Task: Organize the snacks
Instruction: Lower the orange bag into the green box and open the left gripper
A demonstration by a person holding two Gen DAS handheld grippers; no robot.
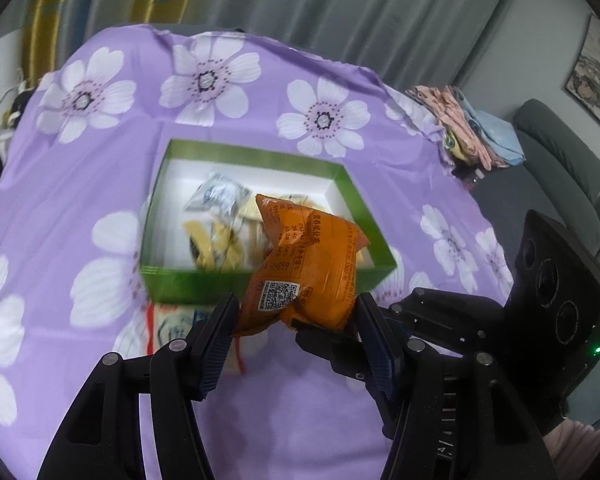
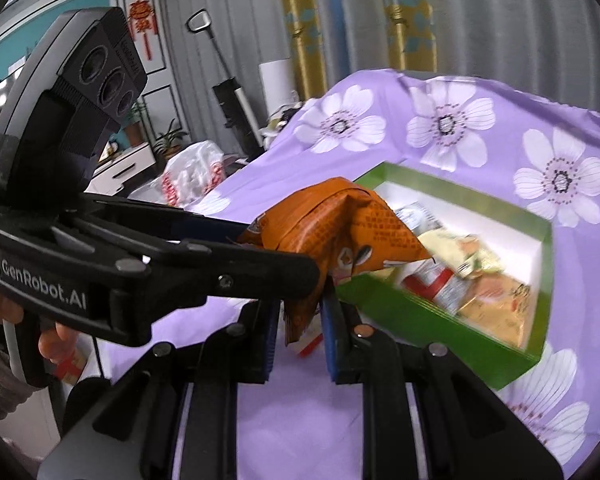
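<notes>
Above the box [image 1: 364,216], we are holding a light, crinkly orange packet [image 1: 308,264], both grippers clamped on it. The left gripper [image 1: 296,316] is squeezing its body; the right gripper [image 2: 300,320] is pinching its stiffer seam.

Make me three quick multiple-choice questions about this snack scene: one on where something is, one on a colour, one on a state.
1. Where are the loose snack packets?
A. in the green box
B. on a sofa
C. on the floor

2. What colour is the held snack bag?
A. blue
B. orange
C. white

3. How is that bag held?
A. lying flat on the cloth
B. by one gripper only
C. by both grippers

Answers: A, they lie inside the green box; B, its wrapper is orange; C, the left gripper and the right gripper both clamp it.
</notes>
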